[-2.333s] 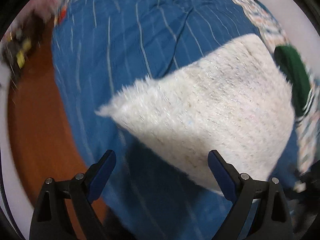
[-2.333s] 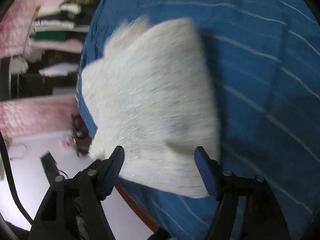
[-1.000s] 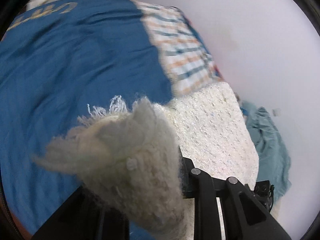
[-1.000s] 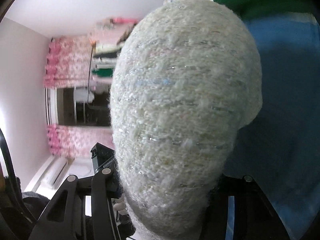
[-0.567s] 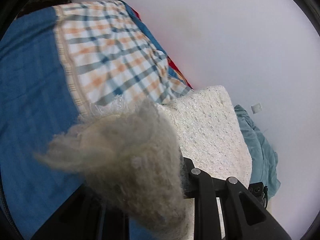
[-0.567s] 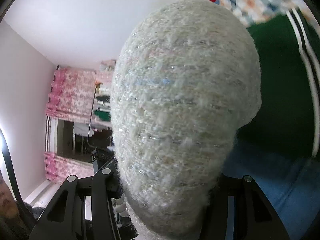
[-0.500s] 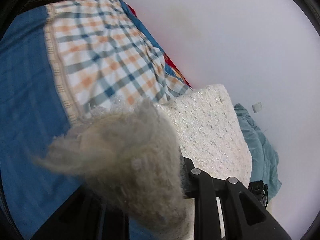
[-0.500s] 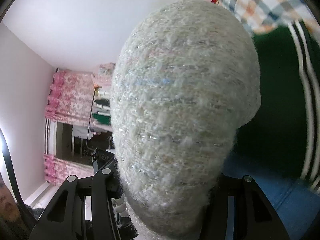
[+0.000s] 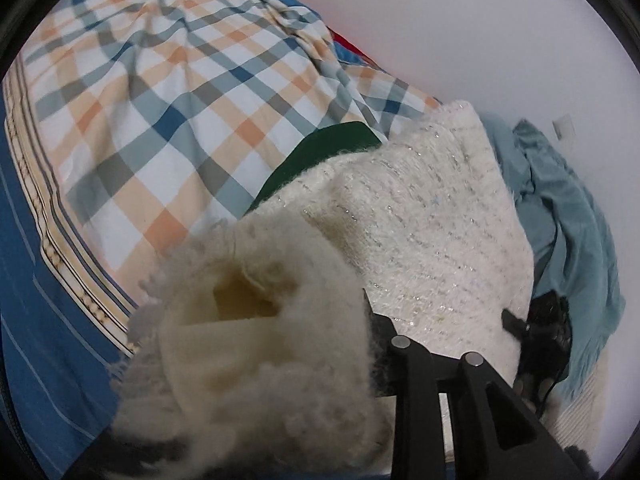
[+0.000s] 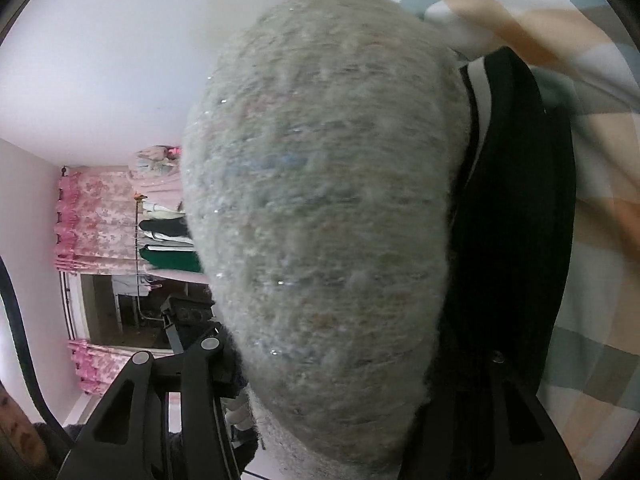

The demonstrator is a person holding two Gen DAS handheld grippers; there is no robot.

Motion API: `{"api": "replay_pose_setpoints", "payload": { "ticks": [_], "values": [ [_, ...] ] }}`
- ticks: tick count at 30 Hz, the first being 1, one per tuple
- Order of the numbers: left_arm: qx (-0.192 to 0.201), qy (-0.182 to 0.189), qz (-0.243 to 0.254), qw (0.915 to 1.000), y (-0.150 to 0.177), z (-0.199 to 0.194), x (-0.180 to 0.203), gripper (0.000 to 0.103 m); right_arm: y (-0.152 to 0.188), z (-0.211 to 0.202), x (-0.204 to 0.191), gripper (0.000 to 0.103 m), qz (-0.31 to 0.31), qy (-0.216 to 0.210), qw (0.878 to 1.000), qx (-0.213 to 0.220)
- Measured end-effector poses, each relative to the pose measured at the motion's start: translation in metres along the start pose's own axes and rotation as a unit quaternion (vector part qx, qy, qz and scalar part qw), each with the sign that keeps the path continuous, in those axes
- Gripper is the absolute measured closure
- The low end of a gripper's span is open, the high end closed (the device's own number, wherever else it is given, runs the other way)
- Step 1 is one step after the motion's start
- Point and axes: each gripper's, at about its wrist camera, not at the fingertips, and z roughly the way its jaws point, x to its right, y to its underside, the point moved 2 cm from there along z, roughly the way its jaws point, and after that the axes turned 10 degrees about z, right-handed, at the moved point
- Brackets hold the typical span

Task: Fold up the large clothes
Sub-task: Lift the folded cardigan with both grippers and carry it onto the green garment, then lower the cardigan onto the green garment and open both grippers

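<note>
Carrying the sweater [image 9: 420, 232], both jaws pinching it (fingertips buried); next, lay it flat on the bed [image 9: 132, 92].

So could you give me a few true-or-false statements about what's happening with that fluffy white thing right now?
1. Both grippers are shut on the white fuzzy sweater. True.
2. A plaid sheet lies behind the sweater. True.
3. The sweater lies flat and untouched on the blue cover. False: the left gripper and the right gripper have it bunched between them.
4. The garment peeking out beside the sweater is red. False: it is a dark green garment.
</note>
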Motion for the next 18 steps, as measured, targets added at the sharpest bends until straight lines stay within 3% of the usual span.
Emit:
{"api": "replay_pose_setpoints", "payload": {
  "ticks": [2,3,6,7,9,12,14,15,16,17,18],
  "values": [
    [-0.016,-0.012,0.015,0.9997,-0.001,-0.002,0.004,0.077,0.007,0.002,0.0,0.038,0.0,0.031,0.999,0.007],
    [-0.025,-0.021,0.023,0.9992,-0.002,-0.005,0.009,0.076,0.016,0.004,-0.002,0.027,-0.003,0.056,0.998,0.012],
    [-0.039,-0.08,0.068,0.9937,-0.006,-0.008,0.02,0.065,0.028,-0.001,-0.02,0.018,-0.009,0.155,0.987,0.049],
    [-0.038,-0.104,0.089,0.9899,-0.004,-0.011,0.027,0.062,0.038,-0.004,-0.033,0.016,-0.022,0.213,0.974,0.077],
    [-0.037,-0.135,0.121,0.9827,-0.001,-0.016,0.035,0.056,0.054,-0.003,-0.053,0.015,-0.043,0.282,0.952,0.109],
    [-0.037,-0.191,0.17,0.9661,0.009,-0.029,0.052,0.052,0.087,0.002,-0.075,0.015,-0.044,0.4,0.902,0.158],
    [-0.044,-0.22,0.192,0.9554,0.014,-0.036,0.058,0.038,0.106,0.012,-0.084,0.014,-0.036,0.445,0.878,0.17],
    [-0.046,-0.234,0.202,0.9499,0.017,-0.041,0.06,0.016,0.116,0.01,-0.077,0.014,-0.029,0.46,0.87,0.174],
    [-0.042,-0.243,0.214,0.9452,0.018,-0.048,0.064,0.007,0.124,0.011,-0.076,0.014,-0.024,0.472,0.863,0.178],
    [-0.033,-0.249,0.224,0.9416,0.02,-0.057,0.067,0.007,0.134,0.012,-0.077,0.014,-0.023,0.484,0.855,0.185],
    [-0.027,-0.254,0.231,0.9387,0.02,-0.063,0.069,0.007,0.144,-0.003,-0.053,0.014,-0.026,0.499,0.845,0.192]
  ]
}}
